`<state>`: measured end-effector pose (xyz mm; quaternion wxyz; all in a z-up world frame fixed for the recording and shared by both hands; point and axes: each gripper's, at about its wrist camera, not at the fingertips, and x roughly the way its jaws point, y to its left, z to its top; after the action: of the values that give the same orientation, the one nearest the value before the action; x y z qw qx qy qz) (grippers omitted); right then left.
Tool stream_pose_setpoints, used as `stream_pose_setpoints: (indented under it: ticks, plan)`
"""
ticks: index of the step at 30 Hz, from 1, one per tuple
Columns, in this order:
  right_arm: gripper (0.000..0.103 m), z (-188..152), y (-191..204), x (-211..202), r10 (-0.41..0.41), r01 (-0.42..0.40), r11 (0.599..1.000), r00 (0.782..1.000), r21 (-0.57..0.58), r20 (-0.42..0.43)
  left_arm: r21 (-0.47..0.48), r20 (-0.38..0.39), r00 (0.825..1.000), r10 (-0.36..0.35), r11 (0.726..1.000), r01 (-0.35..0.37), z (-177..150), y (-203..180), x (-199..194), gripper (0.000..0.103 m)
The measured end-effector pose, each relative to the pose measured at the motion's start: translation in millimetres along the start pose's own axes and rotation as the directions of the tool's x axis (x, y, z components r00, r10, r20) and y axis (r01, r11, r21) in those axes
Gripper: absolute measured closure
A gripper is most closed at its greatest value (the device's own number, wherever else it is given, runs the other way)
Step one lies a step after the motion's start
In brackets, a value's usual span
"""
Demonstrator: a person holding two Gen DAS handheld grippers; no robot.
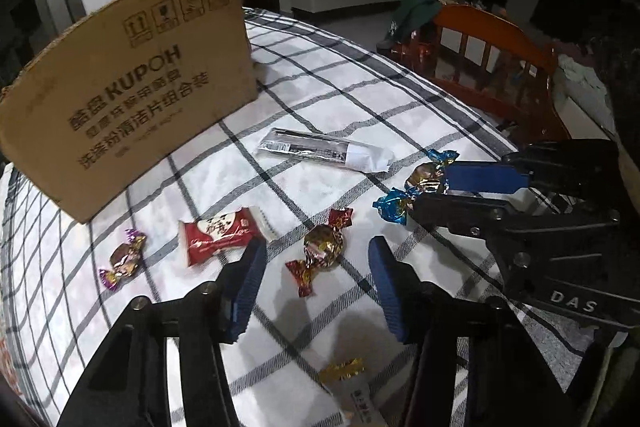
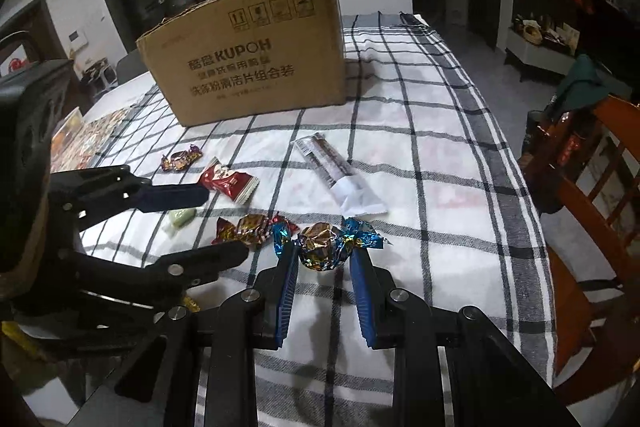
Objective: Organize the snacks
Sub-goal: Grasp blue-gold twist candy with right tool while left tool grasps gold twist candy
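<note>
Snacks lie on a checked tablecloth (image 1: 320, 75) in front of a cardboard box (image 1: 132, 83), which also shows in the right wrist view (image 2: 256, 59). My left gripper (image 1: 318, 255) is open around a red-ended gold candy (image 1: 322, 249). My right gripper (image 2: 326, 251) has its jaws on both sides of a blue-ended gold candy (image 2: 320, 245), touching it; it also shows in the left wrist view (image 1: 424, 179). A red packet (image 1: 218, 235), a purple-ended candy (image 1: 124, 257) and a long clear-wrapped bar (image 1: 320, 149) lie nearby.
A wooden chair (image 2: 592, 187) stands at the table's right edge. A pale green sweet (image 2: 180, 219) lies under the left gripper's finger in the right wrist view. A gold wrapper (image 1: 342, 369) lies near the front edge. Printed packets (image 2: 88, 135) lie at the left.
</note>
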<state>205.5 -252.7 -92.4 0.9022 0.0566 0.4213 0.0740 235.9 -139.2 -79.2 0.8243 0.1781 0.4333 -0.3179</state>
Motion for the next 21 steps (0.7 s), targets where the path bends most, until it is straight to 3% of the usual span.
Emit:
stream_pose_setpoints:
  ticks: [5, 21]
  plan:
    - [0.075, 3.0, -2.4, 0.7, -0.006, 0.006, 1.000, 1.000, 0.013, 0.006, -0.014, -0.026, 0.999, -0.021, 1.000, 0.021, 1.8, 1.5, 12.5, 0.063]
    - [0.075, 4.6, -6.8, 0.0, -0.010, 0.010, 1.000, 1.000, 0.024, 0.008, -0.003, -0.018, 1.000, -0.012, 1.000, 0.012, 8.0, -3.0, 21.3, 0.065]
